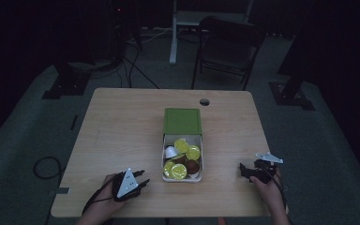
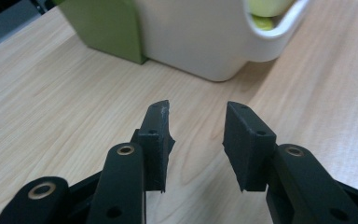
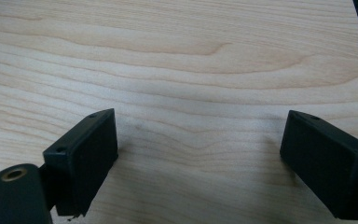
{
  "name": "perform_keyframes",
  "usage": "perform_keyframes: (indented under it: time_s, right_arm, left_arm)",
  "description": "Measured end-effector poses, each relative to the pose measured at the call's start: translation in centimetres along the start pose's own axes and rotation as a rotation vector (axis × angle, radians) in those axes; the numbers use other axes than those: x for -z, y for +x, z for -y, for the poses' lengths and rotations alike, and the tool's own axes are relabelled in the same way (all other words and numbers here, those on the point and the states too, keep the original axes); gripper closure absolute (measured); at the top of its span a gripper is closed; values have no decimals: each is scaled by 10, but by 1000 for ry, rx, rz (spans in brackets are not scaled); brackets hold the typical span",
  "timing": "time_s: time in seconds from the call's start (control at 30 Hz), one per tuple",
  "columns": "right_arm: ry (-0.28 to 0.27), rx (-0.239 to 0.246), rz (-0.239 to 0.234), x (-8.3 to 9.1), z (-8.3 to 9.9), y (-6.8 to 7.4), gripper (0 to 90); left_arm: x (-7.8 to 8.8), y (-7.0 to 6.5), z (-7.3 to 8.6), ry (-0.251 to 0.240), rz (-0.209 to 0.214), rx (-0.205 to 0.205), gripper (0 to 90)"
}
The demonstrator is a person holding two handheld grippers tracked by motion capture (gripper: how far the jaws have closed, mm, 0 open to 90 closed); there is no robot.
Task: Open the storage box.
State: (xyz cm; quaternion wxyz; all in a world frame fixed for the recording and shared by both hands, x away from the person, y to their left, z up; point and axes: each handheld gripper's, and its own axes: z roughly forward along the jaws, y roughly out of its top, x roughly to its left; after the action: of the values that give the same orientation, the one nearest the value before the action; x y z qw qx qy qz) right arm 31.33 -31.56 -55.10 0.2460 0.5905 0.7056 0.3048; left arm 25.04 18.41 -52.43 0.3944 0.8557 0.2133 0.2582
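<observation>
White tray (image 1: 165, 161) w/ yellow-lidded pods (image 1: 182, 146), slid out of green sleeve (image 1: 183, 121), sits mid-table toward near edge, so pods are reachable. L gripper (image 2: 196, 122) beside tray wall: narrow gap, empty. R gripper (image 3: 198, 140) near right edge: wide, empty.

Setting: we class this as a recording room or lab, probably, since the surroundings are too dark to read well. Evidence we note: a single light wooden table (image 1: 122, 140) with a cable hole (image 1: 204, 101), set alone on grey carpet (image 1: 23, 136); black stand bases (image 1: 68, 82) at either side of it; loose cables (image 1: 44, 166) trailing over the floor; a dark folding chair (image 1: 227, 49) pushed back beyond the table; a white upright post (image 1: 173, 33) behind it.
</observation>
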Motion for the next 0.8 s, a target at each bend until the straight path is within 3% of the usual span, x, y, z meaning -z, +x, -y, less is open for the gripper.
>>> perform_keyframes:
  time_s: [0.6,0.8]
  right_arm:
    - [0,1,0,0,0,0,106]
    - [-1,1,0,0,0,0,106]
  left_arm:
    - [10,33,22,-5,-34,151,530]
    - [13,45,30,3,-65,191,448]
